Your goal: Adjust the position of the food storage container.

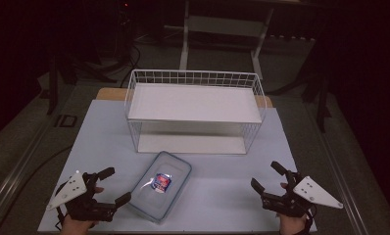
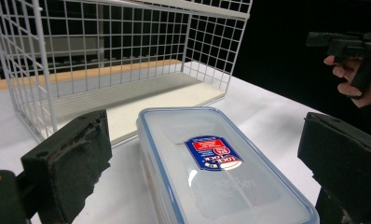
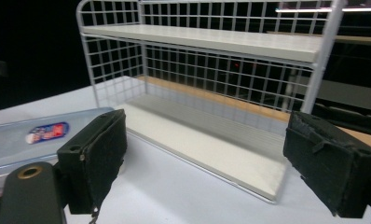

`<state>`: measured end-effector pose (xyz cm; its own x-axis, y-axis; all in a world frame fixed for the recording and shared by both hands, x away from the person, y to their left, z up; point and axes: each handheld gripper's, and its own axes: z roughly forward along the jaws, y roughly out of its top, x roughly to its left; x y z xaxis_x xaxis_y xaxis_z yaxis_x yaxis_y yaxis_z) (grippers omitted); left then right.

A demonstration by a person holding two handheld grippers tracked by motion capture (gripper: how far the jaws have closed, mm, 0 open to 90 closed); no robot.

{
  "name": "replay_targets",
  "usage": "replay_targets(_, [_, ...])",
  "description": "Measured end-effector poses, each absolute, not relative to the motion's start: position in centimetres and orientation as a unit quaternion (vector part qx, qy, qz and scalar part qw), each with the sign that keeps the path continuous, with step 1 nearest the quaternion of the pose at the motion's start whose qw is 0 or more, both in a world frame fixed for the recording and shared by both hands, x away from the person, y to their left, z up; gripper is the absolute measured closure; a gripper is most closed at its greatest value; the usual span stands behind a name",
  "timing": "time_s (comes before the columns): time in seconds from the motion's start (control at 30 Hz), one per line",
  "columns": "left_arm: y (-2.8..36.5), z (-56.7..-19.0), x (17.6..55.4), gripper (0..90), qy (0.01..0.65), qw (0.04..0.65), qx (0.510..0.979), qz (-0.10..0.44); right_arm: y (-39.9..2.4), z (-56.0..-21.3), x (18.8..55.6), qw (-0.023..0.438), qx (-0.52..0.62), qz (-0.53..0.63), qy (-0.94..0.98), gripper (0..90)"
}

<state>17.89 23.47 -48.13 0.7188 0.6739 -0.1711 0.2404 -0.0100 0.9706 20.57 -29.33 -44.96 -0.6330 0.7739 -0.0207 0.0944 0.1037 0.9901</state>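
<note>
Container (image 1: 159, 185) of clear plastic, with blue-rimmed lid and red-blue label, lies at lower centre of the high view on the pale table (image 1: 222, 186), just in front of the white wire rack (image 1: 195, 112). Left gripper (image 1: 115, 185), lower left, stands with jaws wide beside the container's near end, gripping nothing. Right gripper (image 1: 264, 175), lower right, well apart from the container, is likewise wide and empty.

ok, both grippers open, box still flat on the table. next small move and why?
Probably ease the left gripper forward until its open jaws straddle the near corner of the lidded plastic container. It lies between those jaws in the left gripper view, untouched, while the right gripper is open well off to the side.
</note>
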Motion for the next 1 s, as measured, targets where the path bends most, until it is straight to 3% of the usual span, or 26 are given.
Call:
replay_targets(0.37, [21.4,-46.8,17.2,2.6,0.343,0.616,0.693,0.153,-29.4,-44.7,20.4,0.305,0.326,0.585,0.678,13.3])
replay_targets(0.5, [20.5,-46.2,17.2,2.6,0.333,0.623,0.698,0.119,-29.4,-44.6,20.5,0.303,0.327,0.587,0.676,13.2])
replay_targets(0.73, [17.6,-45.0,17.2,5.1,0.315,0.591,0.734,0.108,-29.2,-44.6,20.7,0.298,0.331,0.584,0.679,13.3])
replay_targets(0.9, [15.6,-45.6,17.3,16.3,0.316,0.567,0.755,0.089,-29.0,-44.7,20.7,0.297,0.331,0.579,0.684,13.3])
replay_targets(1.0, [14.8,-45.9,17.5,27.8,0.322,0.557,0.763,0.069,-29.0,-44.8,20.8,0.294,0.332,0.578,0.685,13.3])
